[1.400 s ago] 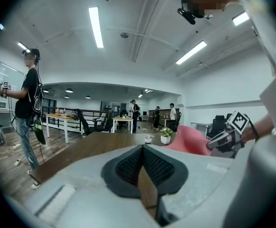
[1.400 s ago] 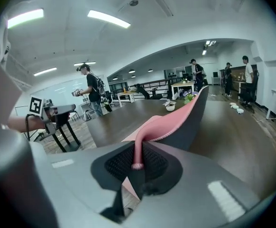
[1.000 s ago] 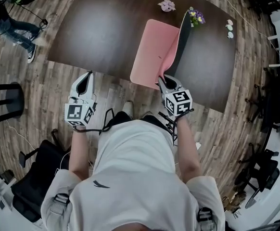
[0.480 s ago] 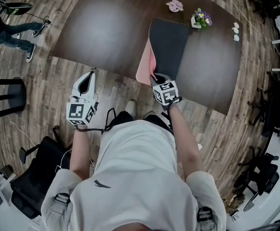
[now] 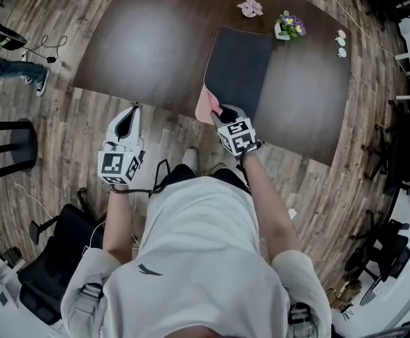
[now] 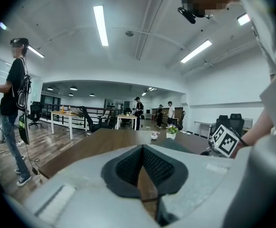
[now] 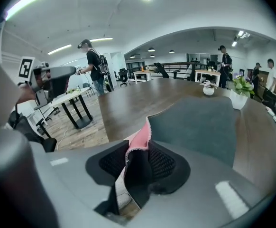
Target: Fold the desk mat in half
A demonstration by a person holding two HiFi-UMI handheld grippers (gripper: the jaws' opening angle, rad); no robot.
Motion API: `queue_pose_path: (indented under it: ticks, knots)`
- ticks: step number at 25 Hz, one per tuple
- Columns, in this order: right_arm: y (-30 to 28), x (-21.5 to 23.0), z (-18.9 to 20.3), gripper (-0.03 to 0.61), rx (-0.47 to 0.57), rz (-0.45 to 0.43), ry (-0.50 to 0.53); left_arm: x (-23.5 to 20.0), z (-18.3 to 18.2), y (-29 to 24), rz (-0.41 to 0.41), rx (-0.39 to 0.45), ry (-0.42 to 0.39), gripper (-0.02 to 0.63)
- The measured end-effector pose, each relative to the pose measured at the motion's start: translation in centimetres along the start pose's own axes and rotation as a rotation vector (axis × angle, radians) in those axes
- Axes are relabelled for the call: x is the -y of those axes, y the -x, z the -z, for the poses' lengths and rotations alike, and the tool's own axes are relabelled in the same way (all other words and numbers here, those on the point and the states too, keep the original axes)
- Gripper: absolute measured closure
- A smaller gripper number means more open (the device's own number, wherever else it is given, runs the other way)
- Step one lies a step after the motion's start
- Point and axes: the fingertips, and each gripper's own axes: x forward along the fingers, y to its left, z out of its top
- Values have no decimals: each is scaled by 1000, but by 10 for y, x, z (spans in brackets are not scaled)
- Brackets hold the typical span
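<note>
Desk mat [image 5: 239, 69] lies doubled, dark side up, by the table's [image 5: 141, 41] near edge, so the right gripper's [image 5: 223, 112] jaws have just been parting round its near corner, seemingly to release it, while the left gripper [image 5: 128, 114] idles off the edge, pressed together and empty.

Open-plan ofc w/ desks [image 6: 67, 114], swivel chairs [image 6: 225, 123], strip lights [image 6: 100, 25].

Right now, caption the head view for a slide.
Desk mat folded dark side up on table; right gripper, jaws just opening, mat corner between them; left gripper shut.

Desk mat [image 5: 239, 72] lies folded, dark side up, pink near corner showing.
</note>
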Motion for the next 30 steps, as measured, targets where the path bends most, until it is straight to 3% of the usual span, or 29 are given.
queue_pose_path:
  ticks: [6, 11, 16, 23, 30]
  knots:
    - [18, -23, -13, 423, 81, -90, 31, 7, -3, -14, 37, 3, 0, 606]
    - [55, -12, -30, 426, 190, -45, 16, 22, -9, -29, 92, 5, -9, 606]
    - [120, 24, -57, 437, 367, 70, 13, 51, -20, -49, 161, 16, -34, 606]
    - [236, 97, -61, 482, 576, 329, 25, 89, -44, -78, 173, 63, -55, 606]
    - [316, 161, -23, 566, 628, 537, -27, 115, -59, -101, 151, 107, -59, 606]
